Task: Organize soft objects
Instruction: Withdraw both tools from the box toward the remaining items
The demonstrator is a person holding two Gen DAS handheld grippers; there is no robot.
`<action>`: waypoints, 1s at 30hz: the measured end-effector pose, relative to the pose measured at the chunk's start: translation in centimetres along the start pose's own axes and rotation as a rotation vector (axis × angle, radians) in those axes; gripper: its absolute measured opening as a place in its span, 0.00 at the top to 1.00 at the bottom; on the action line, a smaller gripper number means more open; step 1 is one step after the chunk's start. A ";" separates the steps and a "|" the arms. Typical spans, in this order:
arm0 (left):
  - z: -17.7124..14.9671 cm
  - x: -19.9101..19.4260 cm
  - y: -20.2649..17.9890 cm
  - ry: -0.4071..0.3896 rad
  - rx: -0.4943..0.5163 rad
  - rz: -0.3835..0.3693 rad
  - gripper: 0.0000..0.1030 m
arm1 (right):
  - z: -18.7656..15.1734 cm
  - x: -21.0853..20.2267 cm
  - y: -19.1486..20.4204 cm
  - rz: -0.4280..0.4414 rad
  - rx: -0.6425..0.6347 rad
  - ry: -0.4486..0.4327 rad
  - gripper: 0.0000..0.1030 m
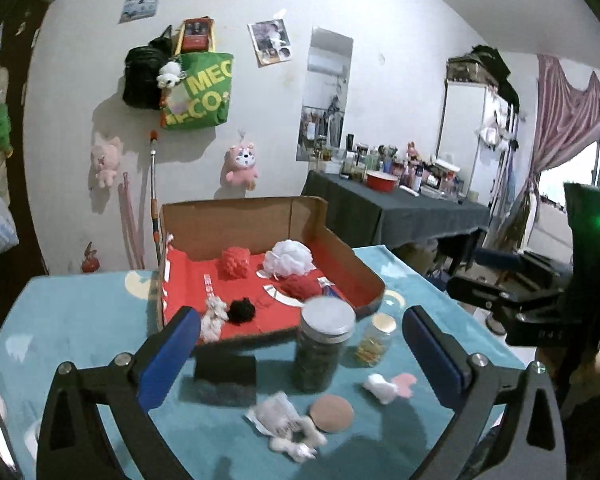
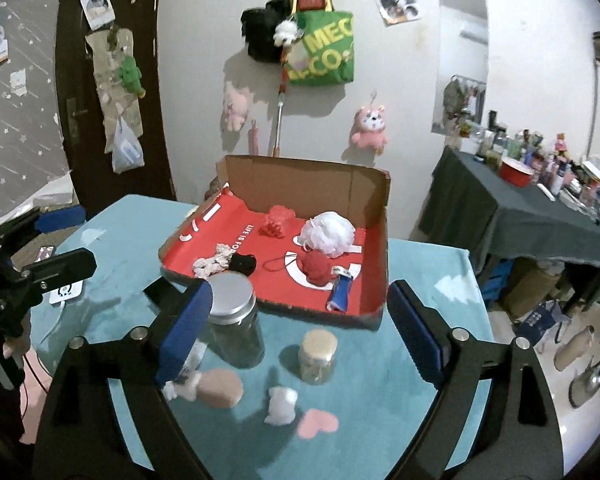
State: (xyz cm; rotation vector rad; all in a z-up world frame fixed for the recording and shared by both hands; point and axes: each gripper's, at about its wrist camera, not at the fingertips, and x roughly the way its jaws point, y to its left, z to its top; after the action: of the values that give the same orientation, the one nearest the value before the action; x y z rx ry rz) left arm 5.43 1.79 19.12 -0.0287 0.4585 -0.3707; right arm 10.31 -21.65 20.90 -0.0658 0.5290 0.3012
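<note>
A cardboard box point(image 1: 370, 276) with a red floor point(image 2: 260, 240) holds a white mesh puff point(image 1: 288, 258), a red puff point(image 1: 234, 262), a red yarn ball point(image 1: 300, 286), a black pom point(image 1: 241, 311) and a whitish scrunchie point(image 1: 213, 318). On the teal cloth lie a white cotton piece point(image 1: 382, 387), a tan round puff point(image 1: 332, 414), a white crumpled item point(image 1: 284, 426) and a dark sponge point(image 1: 226, 378). My left gripper point(image 1: 300, 354) is open and empty above these. My right gripper point(image 2: 300, 328) is open and empty; the white cotton piece point(image 2: 281, 406) and tan puff point(image 2: 220, 387) lie below it.
A tall jar with a metal lid point(image 1: 324, 346) and a small jar point(image 1: 374, 340) stand before the box. A pink heart point(image 2: 318, 423) is on the cloth. A blue tube point(image 2: 342, 292) lies in the box. A cluttered dark table point(image 2: 540, 208) is at right.
</note>
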 end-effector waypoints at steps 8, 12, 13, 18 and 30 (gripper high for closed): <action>-5.4 -0.3 -1.3 -0.004 -0.028 0.055 0.00 | -5.8 -2.7 1.5 -0.055 0.055 -0.076 0.12; -7.8 0.2 -1.5 -0.004 -0.035 0.081 0.00 | -8.4 -2.6 1.5 -0.078 0.100 -0.087 0.11; -8.5 0.5 -1.4 0.001 -0.047 0.086 0.00 | -9.1 -2.3 1.5 -0.082 0.109 -0.081 0.11; -10.8 1.8 -1.3 0.037 -0.055 0.095 0.00 | -11.9 -1.3 1.4 -0.094 0.144 -0.058 0.11; -14.4 4.3 -0.2 0.144 -0.091 0.097 0.00 | -16.4 2.1 1.9 -0.121 0.151 0.036 0.11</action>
State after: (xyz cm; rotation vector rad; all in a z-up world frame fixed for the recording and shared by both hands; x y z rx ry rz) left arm 2.59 0.83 4.39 -0.0685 0.6170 -0.2570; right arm 3.49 -21.60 5.71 0.0436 0.5797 0.1414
